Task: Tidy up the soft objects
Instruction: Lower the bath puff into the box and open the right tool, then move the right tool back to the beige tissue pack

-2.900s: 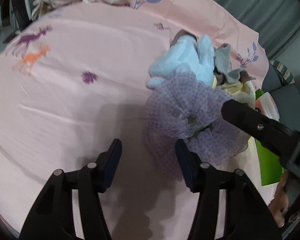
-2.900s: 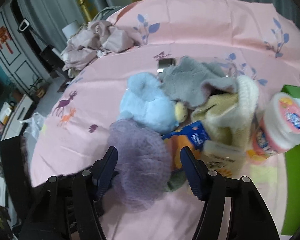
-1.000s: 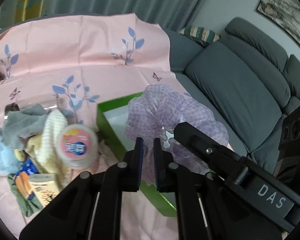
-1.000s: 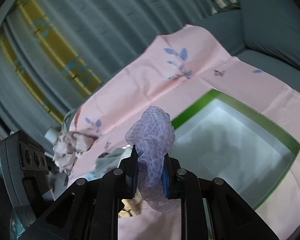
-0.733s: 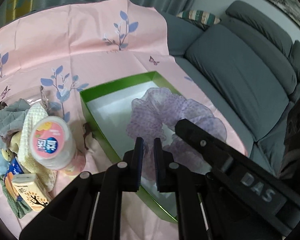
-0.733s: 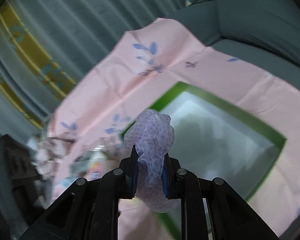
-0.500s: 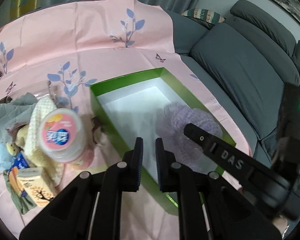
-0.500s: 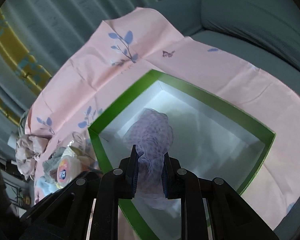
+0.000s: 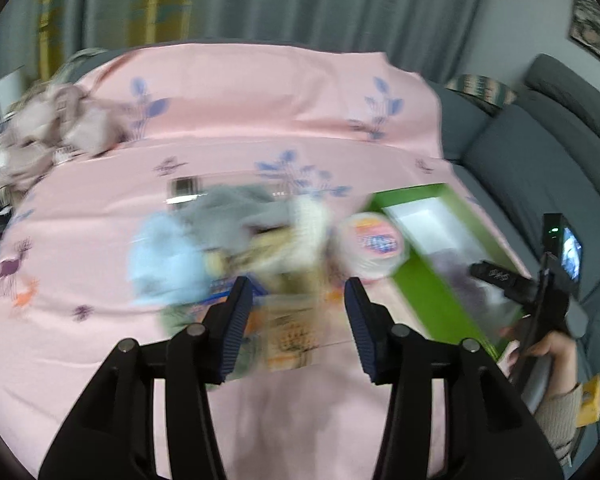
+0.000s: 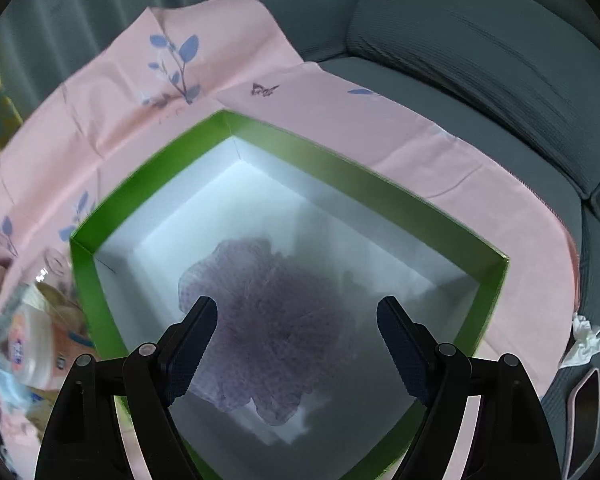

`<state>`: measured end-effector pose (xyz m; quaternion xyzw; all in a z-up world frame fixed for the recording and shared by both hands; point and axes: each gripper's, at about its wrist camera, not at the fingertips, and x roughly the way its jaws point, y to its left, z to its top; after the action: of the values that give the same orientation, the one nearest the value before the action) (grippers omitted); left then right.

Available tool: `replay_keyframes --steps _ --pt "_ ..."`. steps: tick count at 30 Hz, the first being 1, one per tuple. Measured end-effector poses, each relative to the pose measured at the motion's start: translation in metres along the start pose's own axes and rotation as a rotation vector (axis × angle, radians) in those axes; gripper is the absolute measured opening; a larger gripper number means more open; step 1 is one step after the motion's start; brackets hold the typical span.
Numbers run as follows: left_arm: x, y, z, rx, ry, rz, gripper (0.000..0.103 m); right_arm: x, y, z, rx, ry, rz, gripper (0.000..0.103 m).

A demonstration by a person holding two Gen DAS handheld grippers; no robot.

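The purple net puff (image 10: pixel 260 320) lies in the green box (image 10: pixel 340 168), light and squishy; grab its bunched middle. Both tools, right tool (image 10: pixel 296 344) and left tool (image 9: pixel 298 320), are opening, holding nothing.

mesh pouf (image 10: pixel 260 320) in box (image 10: pixel 340 168); pile (image 9: pixel 228 240) leftward

Lilac mesh puff (image 10: pixel 268 320), glossy green cardboard box (image 10: pixel 148 168), matt pink cloth (image 10: pixel 480 184)

No lettering we can read

We see a blue logo on the lid of the round tub (image 9: pixel 374 249) just left of the green box (image 9: pixel 440 300), and print on the small carton (image 9: pixel 290 330) near it, both too blurred to read.
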<state>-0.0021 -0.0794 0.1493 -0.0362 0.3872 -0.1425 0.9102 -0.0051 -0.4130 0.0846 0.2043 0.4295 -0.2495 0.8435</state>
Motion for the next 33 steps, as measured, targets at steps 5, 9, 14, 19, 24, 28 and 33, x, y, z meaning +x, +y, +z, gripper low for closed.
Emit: replay_keyframes --steps 5,9,14,19,24,28,33 --pt "-0.013 0.053 -0.019 -0.067 0.009 0.076 0.046 0.014 0.028 -0.011 -0.105 0.046 -0.028 0.083" --pt "-0.016 0.087 -0.037 -0.120 0.024 0.107 0.046 0.014 0.037 -0.017 -0.114 0.070 0.044 0.083" --pt "-0.005 0.119 -0.051 -0.203 0.056 0.132 0.046 0.021 0.037 -0.024 -0.068 0.097 0.121 0.083" --pt "0.003 0.133 -0.056 -0.253 0.091 0.131 0.046 0.020 0.050 -0.028 -0.090 0.097 0.208 0.083" --pt "0.003 0.130 -0.056 -0.235 0.089 0.129 0.046 0.021 0.059 -0.034 -0.056 0.119 0.205 0.083" --pt "0.008 0.129 -0.057 -0.234 0.102 0.100 0.046 0.023 0.065 -0.035 -0.047 0.149 0.227 0.083" --pt "0.015 0.124 -0.058 -0.246 0.126 0.072 0.046 0.017 0.069 -0.033 -0.060 0.152 0.213 0.083"
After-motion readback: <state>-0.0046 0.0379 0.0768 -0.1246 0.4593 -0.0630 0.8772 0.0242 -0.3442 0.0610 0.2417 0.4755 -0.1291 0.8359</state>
